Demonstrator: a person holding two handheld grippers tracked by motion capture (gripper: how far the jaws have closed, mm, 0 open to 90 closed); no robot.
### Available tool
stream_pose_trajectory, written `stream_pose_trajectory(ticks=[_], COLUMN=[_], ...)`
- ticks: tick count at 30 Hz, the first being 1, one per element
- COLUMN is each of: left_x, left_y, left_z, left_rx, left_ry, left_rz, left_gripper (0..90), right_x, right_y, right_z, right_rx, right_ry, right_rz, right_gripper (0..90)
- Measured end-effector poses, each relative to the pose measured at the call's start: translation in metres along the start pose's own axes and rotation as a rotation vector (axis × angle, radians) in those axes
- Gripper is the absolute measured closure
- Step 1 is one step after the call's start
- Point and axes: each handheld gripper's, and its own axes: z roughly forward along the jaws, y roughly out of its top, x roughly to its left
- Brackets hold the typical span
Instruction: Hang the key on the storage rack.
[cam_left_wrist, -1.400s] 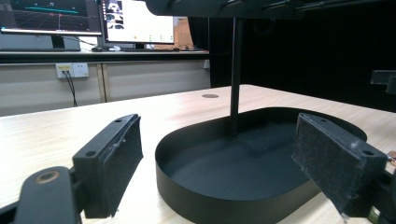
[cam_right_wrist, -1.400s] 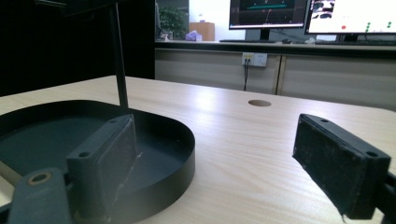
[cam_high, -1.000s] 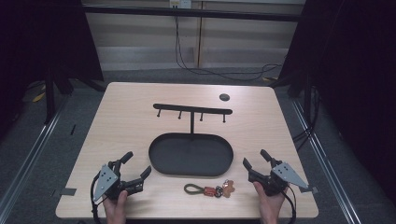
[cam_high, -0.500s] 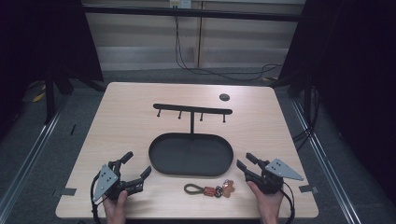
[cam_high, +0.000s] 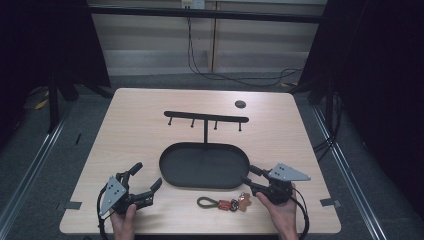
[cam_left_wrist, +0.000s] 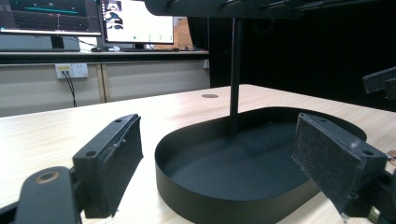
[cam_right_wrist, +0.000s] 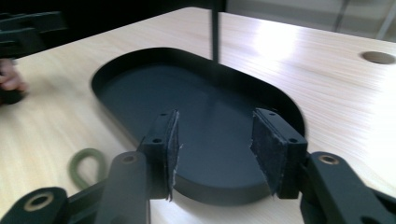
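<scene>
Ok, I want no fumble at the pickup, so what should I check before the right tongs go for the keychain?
1. Keychain lies free on the table, in front of the tray: ok.
2. Right tongs hold nothing; jaws have just been closing to a part gap: ok.
3. Right tongs aimed at the keychain: not ok, they point over the tray.
4. Left tongs open and apart from the keychain: ok.
5. Hooks on the rack bare: ok.

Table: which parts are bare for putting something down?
Bare wood lies between the left gripper and the tray, also behind the hook rack. It is crowded near the keychain, tray and right gripper.
</scene>
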Motion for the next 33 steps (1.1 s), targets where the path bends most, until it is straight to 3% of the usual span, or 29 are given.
stream_pose_trajectory(ticks=[3,6,9,12,14,17,18,21,23,26,33], left_x=[0.0,0.0,0.0,0.0,0.0,0.0,0.0,0.0,-0.001,0.0,0.0], left_y=[0.0,0.0,0.0,0.0,0.0,0.0,0.0,0.0,0.0,0.0,0.0], left_z=[0.0,0.0,0.0,0.0,0.0,0.0,0.0,0.0,0.0,0.0,0.0], left_rx=[-0.002,-0.003,-0.002,-0.001,-0.002,-0.003,-0.003,-0.007,-0.007,-0.004,-0.002], left_ry=[0.001,0.002,0.001,0.0,0.001,0.002,0.002,0.002,0.002,0.001,-0.001], left_rz=[0.0,0.001,0.0,0.0,0.0,0.001,0.002,-0.003,-0.003,0.001,0.001], left_gripper=[15.6,15.6,15.6,15.6,15.6,15.6,15.6,15.6,15.6,15.6,15.6], right_x=[0.003,0.003,0.001,0.002,0.006,0.012,0.014,0.017,0.019,0.024,0.031], right_y=[0.009,0.018,0.027,0.03,0.034,0.036,0.036,0.035,0.035,0.036,0.034], right_z=[0.004,0.007,0.008,0.009,0.015,0.022,0.023,0.029,0.031,0.04,0.059], right_rx=[0.018,0.05,0.069,0.098,0.171,0.236,0.243,0.27,0.286,0.307,0.442], right_ry=[0.048,0.054,0.095,0.102,0.129,0.162,0.157,0.211,0.223,0.285,0.364], right_rz=[-0.013,-0.018,0.023,0.024,0.005,-0.03,-0.042,-0.049,-0.058,-0.06,-0.118], right_gripper=[55.9,56.0,53.8,52.9,55.2,62.8,64.2,68.0,68.3,65.1,71.4])
